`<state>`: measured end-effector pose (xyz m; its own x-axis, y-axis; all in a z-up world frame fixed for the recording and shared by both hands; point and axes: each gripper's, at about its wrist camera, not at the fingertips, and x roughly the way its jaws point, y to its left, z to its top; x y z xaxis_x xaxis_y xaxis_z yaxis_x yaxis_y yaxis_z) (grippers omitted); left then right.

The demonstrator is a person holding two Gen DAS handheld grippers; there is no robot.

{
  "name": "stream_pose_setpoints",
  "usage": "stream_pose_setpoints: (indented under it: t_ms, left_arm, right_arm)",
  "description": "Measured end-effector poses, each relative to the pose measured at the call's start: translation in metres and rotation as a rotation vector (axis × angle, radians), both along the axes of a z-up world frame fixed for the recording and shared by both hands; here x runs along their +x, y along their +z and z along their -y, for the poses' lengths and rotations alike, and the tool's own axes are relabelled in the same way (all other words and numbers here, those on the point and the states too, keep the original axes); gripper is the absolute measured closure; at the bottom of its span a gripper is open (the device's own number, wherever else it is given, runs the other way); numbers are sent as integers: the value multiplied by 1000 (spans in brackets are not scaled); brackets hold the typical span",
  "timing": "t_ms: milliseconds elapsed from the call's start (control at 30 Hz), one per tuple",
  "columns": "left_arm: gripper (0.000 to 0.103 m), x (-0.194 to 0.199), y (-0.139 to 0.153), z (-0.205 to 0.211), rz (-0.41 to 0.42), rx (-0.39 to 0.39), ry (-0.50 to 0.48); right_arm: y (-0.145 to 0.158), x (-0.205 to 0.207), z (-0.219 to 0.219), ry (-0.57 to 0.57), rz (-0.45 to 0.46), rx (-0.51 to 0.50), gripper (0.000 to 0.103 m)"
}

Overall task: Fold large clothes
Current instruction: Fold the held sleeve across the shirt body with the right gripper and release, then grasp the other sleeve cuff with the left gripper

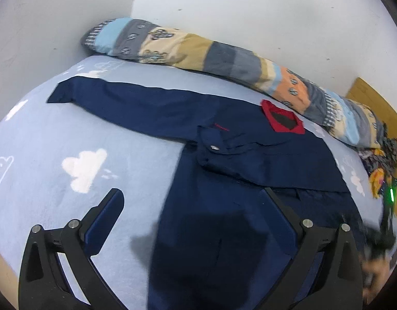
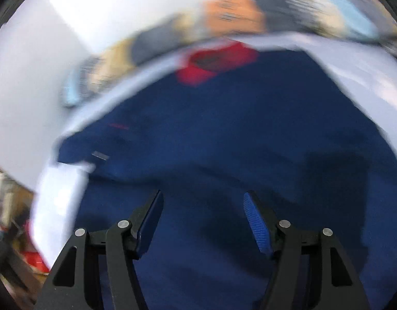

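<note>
Black fingers of the left gripper (image 1: 190, 222) stand wide apart with nothing between them, low over the hem end of a navy jacket (image 1: 250, 160) spread flat on the bed (image 1: 38, 139). One sleeve (image 1: 121, 103) stretches out across the cloud-print sheet; the other is already folded over the chest, below the red collar lining (image 1: 281, 118). A striped rolled quilt (image 1: 198, 49) lies along the wall. In the blurred right-wrist view, the right gripper (image 2: 202, 219) is also parted and empty above the navy cloth. The jacket looks soft, limp and fairly light; pinching a cuff or hem corner should hold best.
</note>
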<state>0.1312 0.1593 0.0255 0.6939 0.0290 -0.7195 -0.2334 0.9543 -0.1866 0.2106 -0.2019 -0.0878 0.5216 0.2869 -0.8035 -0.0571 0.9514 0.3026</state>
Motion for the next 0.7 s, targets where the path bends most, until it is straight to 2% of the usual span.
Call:
stream_pose_setpoints:
  t_ms: [100,167,267,333,367,400,467,533,633,700]
  left_arm:
    - [0,0,-5,-13,-25,-16,35]
    - [0,-2,-9,-23,-42,-51,57]
    - [0,-5,-12,-35,-57,-79,96]
    - [0,-8,-13,-40,-61,-89,116]
    - [0,-10,-14,-42,-64,-100,121]
    - [0,-11,-15,-44,-68,-109,121]
    - [0,-14,-15,-47,-71,-94,133]
    - [0,-15,-15,-54,-72,-92,145]
    - [0,-12,-11,-76,-63,-121,175]
    - [0,-3,-9,-99,-62,-145,206]
  right_arm:
    - [-23,-54,54,-79,-88,-66,36]
    - [-31,-101,69,-67,-113,-64,36]
    - [-33,-161,57,-16,-151,-110,28]
    - [-36,-188,39,73,-187,-81,29]
    - [-35,-193,31,125,-180,-63,33]
    - [-30,-197,23,178,-166,-33,42]
    - [-7,-196,5,266,-98,-15,39]
    - [24,-180,-10,322,16,-48,40]
    - [52,-144,-25,337,111,-63,39]
    - [63,-115,-38,320,156,-22,38]
